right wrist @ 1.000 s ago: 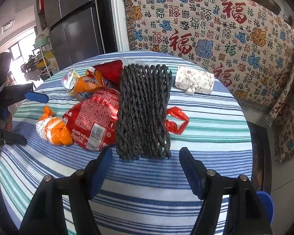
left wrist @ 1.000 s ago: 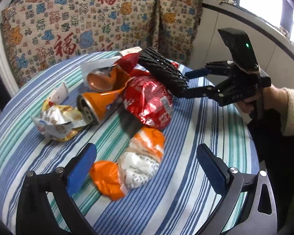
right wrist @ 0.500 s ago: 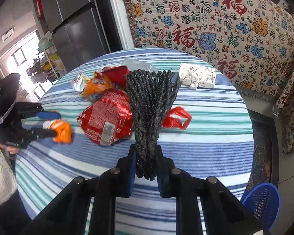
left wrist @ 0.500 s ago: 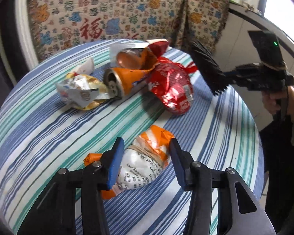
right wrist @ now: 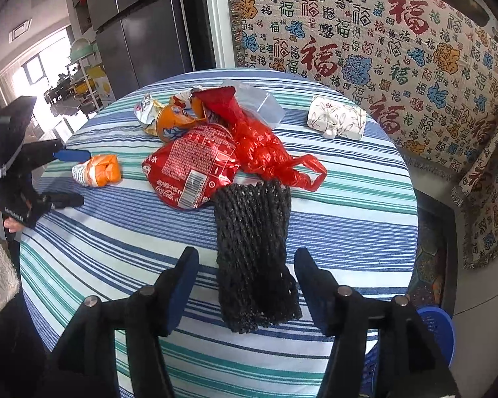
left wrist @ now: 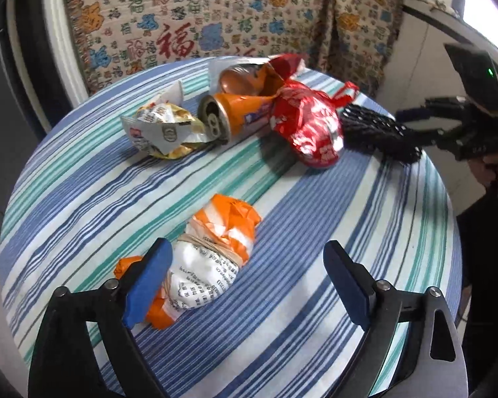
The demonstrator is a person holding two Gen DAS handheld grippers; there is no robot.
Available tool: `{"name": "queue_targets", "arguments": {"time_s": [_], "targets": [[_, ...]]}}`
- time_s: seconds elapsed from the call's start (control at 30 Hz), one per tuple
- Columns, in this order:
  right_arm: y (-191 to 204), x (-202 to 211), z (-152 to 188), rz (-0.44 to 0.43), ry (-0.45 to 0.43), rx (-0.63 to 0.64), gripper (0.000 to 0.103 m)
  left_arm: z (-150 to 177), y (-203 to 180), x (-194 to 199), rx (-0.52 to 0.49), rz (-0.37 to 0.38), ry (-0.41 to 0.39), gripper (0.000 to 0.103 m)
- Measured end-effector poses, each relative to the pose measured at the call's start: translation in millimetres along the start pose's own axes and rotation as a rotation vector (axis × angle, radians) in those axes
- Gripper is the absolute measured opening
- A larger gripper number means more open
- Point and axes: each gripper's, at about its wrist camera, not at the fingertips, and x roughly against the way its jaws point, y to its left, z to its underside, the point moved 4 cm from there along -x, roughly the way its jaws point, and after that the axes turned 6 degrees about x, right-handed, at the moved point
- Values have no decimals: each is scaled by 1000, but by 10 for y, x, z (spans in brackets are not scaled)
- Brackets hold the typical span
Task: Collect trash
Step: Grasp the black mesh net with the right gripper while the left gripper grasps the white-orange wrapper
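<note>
**Both grippers opening over the trash, nothing held yet**

Left gripper [left wrist: 245, 285] first, from its own camera: jaws wide and opening, blue pads straddling the crumpled orange-and-white paper wrapper bound with rubber bands [left wrist: 209, 258]. The left pad sits right against the wrapper's near-left end; the right pad stands well clear, so nothing is gripped. Further back on the round table under its blue, teal and white striped cloth [left wrist: 315, 315] lie a dented orange drink can [left wrist: 235, 116], a crushed red foil snack bag [left wrist: 310, 129] and a crumpled white-and-yellow wrapper [left wrist: 162, 129]. The risk here: the wrapper is off-centre between the jaws, so a close from this spot may shove it sideways or pinch only one corner.

Over to the right wrist view: the right gripper [right wrist: 245, 285] has its jaws opening either side of the black woven mesh net [right wrist: 252, 252], which lies limp on the cloth at the near edge, pads not pressing it. A red plastic bag [right wrist: 265, 152] touches the net's far end. The net is floppy; a grab may catch a few strands and let the rest drag, pulling the bag along or trailing off the near rim. A blue plastic basket [right wrist: 435, 328] shows below the table at the near right, likely the target.
</note>
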Motion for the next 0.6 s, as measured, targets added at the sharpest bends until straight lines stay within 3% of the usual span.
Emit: {"name": "queue_targets", "arguments": {"time_s": [0.13,0.2,0.4,0.6], "targets": [[7,-68,-41,1,8,-7,65,71,-85,197,-38,131,30,93],[50,-104,-43,12,21,23,65,87,-74,256,-35,154,30,93],[78,-180,-43,49,63,51,65,15,-40,84,-78,-9,26,94],[24,-136,-64,43,55,27,65,1,-81,19,-144,-66,22,94]]}}
